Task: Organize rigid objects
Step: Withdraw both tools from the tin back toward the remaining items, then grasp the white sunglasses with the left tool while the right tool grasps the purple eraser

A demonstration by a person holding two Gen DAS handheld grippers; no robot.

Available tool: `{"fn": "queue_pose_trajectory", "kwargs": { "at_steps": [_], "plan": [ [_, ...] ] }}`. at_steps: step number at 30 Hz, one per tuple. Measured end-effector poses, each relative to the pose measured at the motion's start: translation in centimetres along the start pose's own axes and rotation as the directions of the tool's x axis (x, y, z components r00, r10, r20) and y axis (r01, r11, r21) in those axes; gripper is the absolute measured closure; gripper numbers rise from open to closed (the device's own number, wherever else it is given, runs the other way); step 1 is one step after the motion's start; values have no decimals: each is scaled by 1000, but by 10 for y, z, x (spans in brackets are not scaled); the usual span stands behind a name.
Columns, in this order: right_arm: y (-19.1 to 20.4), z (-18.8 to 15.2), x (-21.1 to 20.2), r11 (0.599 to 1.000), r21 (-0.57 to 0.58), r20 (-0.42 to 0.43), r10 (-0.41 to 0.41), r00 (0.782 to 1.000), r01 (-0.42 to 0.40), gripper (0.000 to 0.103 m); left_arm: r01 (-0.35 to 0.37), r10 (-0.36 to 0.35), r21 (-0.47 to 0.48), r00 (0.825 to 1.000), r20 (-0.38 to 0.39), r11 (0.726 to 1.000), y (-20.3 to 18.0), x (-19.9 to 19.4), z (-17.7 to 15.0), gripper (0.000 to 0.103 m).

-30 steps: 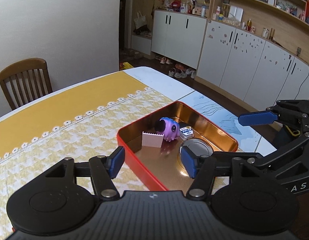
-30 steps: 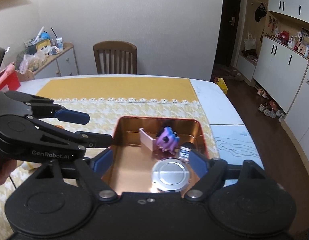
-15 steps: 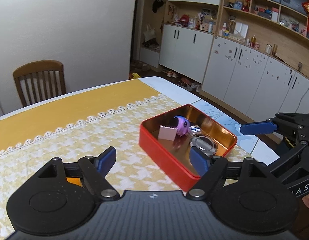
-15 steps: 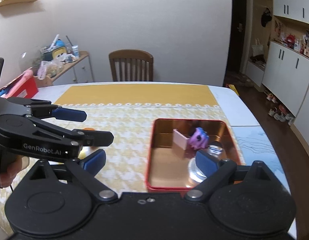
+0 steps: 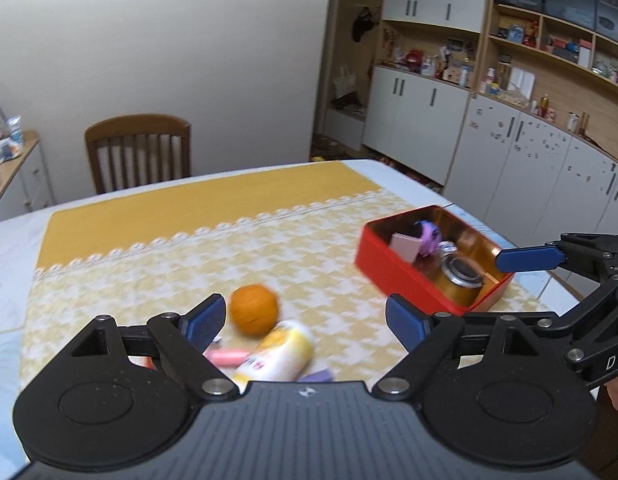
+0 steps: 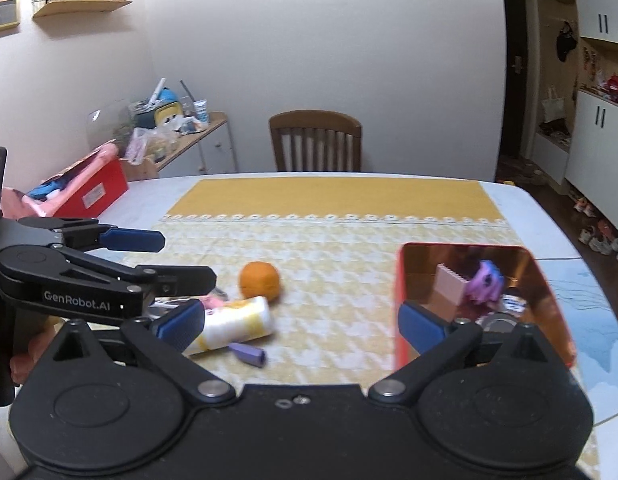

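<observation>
The red tin looks like painted metal outside, with a glossy, coppery mirror finish on its inner walls. Inside it, a round lid shines like polished metal beside a matt pink plastic comb-like block. The tablecloth is woven cloth, matt, with a lace strip. The orange ball looks matt and slightly rough. The far chair is varnished wood. Both grippers' bodies are matt black plastic.

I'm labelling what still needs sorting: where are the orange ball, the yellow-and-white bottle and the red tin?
orange ball (image 5: 253, 310): left wrist view, middle of its front.
yellow-and-white bottle (image 6: 233, 323): right wrist view, middle of its side, lying down.
red tin (image 5: 405, 276): left wrist view, its near outer wall.
</observation>
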State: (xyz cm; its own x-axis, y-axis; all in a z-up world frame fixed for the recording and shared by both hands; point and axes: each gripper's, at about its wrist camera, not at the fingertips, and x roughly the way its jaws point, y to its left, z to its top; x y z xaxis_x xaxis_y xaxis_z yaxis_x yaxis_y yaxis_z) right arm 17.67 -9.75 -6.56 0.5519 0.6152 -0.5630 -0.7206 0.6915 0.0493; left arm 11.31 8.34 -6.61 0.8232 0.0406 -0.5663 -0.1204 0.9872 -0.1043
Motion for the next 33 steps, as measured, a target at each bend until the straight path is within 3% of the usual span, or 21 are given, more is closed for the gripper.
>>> {"fn": "queue_pose_trajectory", "kwargs": {
  "at_steps": [5, 12, 20, 26, 33],
  "plan": [
    [18, -4, 12, 1000, -15, -29, 20, 999, -20, 0, -46, 46, -21, 999, -28, 999, 26, -7, -18, 16],
    [37, -5, 35, 997, -60, -83, 39, 996, -44, 0, -126, 111, -136, 987, -112, 983, 76, -1, -50, 16],
    [49, -10, 63, 993, -101, -147, 42, 988, -57, 1, -170, 148, -131, 975, -166, 977, 107, 12, -75, 16],
    [45, -21, 87, 996, -89, -210, 13, 978, -33, 7, -214, 182, -146, 962, -202, 966, 120, 28, -83, 16],
    [48, -29, 100, 992, -119, -248, 10, 969, -41, 13, -183, 151, -149, 968, -201, 972, 126, 35, -85, 16]
  ]
}}
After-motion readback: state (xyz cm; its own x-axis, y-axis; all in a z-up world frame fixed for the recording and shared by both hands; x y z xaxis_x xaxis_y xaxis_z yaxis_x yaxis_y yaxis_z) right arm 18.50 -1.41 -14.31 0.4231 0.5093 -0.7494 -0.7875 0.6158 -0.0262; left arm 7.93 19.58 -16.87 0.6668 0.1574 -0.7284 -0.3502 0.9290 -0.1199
